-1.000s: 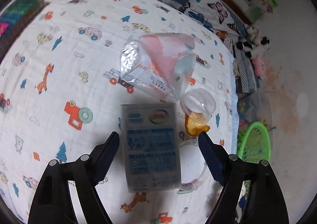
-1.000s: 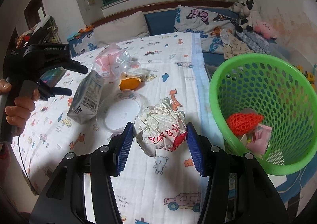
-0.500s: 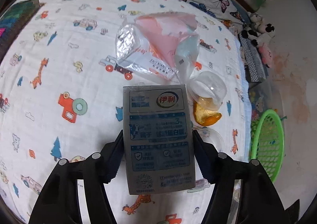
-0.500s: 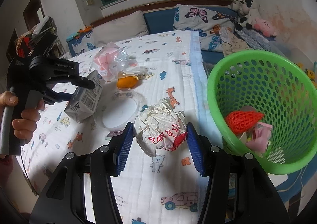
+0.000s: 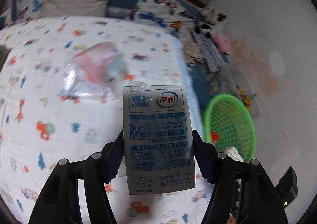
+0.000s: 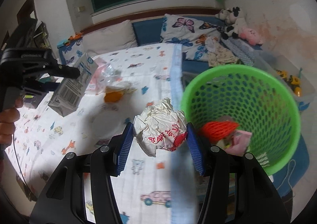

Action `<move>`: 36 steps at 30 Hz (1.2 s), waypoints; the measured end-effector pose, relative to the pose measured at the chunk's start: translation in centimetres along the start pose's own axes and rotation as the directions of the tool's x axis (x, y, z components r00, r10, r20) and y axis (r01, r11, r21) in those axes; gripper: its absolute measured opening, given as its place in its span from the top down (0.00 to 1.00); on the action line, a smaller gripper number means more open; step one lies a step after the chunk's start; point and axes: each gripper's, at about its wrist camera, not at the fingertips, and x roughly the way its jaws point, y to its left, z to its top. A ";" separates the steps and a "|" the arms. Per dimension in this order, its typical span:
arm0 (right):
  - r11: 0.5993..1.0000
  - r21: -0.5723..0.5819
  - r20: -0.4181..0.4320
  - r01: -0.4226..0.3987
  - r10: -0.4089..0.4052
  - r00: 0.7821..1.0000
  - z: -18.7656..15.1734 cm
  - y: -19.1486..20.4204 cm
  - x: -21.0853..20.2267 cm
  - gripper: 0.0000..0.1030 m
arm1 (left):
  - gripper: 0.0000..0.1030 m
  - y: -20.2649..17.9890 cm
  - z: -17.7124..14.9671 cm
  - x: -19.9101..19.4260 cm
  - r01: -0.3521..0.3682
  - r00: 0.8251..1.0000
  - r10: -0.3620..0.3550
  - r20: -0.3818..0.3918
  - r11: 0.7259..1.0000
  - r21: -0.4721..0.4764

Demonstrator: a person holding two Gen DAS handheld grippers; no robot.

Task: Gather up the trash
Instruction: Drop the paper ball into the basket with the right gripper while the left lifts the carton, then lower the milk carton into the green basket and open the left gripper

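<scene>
In the left wrist view my left gripper (image 5: 158, 135) is shut on a grey milk carton (image 5: 158, 144), with a pad pressed on each side, and holds it upright in the air above the bed. The right wrist view shows the same carton (image 6: 73, 87) tilted at the left. My right gripper (image 6: 159, 127) is shut on a crumpled white paper wrapper (image 6: 160, 124) with red print, held just left of the green mesh basket (image 6: 237, 69). The basket (image 5: 227, 96) stands beside the bed with a red foam net (image 6: 216, 128) and other scraps inside.
On the cartoon-print bed sheet (image 6: 150, 184) lie a clear plastic bag with pink inside (image 5: 95, 67), an orange peel (image 6: 113, 96) and a clear round lid (image 6: 107, 122). Pillows and plush toys (image 6: 233, 23) line the far side. A person's hand (image 6: 8, 122) holds the left gripper.
My left gripper closed on the milk carton and raised it off the bed, swinging toward the basket. My right gripper lifted the wrapper and moved closer to the basket.
</scene>
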 end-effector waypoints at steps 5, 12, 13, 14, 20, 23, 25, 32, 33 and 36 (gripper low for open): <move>0.997 0.033 0.004 0.065 -0.065 0.998 0.4 -2.9 -0.8 0.47 | 0.39 -4.1 0.5 1.3 0.064 0.998 -0.063 -0.017 0.995 0.080; 0.983 0.107 -0.011 0.150 -0.150 0.989 0.5 -7.3 -0.9 0.47 | 0.39 -9.4 1.0 4.0 0.127 0.991 -0.118 -0.059 0.975 0.184; 0.981 0.116 -0.013 0.158 -0.157 0.987 0.5 -7.8 -0.8 0.46 | 0.39 -10.1 1.0 4.5 0.132 0.991 -0.121 -0.065 0.971 0.199; 0.979 0.123 -0.016 0.163 -0.162 0.987 0.5 -8.3 -0.8 0.45 | 0.39 -10.6 0.9 4.7 0.135 0.990 -0.123 -0.067 0.969 0.207; 0.969 0.161 -0.027 0.186 -0.184 0.983 0.2 -10.4 -0.2 0.44 | 0.39 -14.1 0.8 7.0 0.169 0.984 -0.148 -0.096 0.947 0.275; 0.965 0.175 -0.026 0.193 -0.192 0.981 0.1 -11.0 -0.1 0.40 | 0.39 -15.3 0.8 8.4 0.176 0.982 -0.148 -0.115 0.940 0.293; 0.964 0.179 -0.019 0.197 -0.196 0.980 -0.1 -11.4 -0.3 0.35 | 0.39 -15.8 0.8 8.9 0.181 0.981 -0.151 -0.122 0.936 0.301; 0.960 0.186 -0.011 0.209 -0.210 0.978 -0.7 -12.1 -1.2 0.33 | 0.39 -17.6 0.3 10.6 0.177 0.981 -0.138 -0.134 0.921 0.346; 0.960 0.187 -0.009 0.208 -0.211 0.978 -0.8 -12.1 -1.4 0.32 | 0.39 -17.8 0.3 10.9 0.176 0.981 -0.136 -0.136 0.920 0.351; 0.960 0.192 -0.003 0.202 -0.206 0.979 -1.0 -12.1 -1.9 0.31 | 0.38 -18.5 0.0 11.6 0.180 0.980 -0.134 -0.148 0.913 0.366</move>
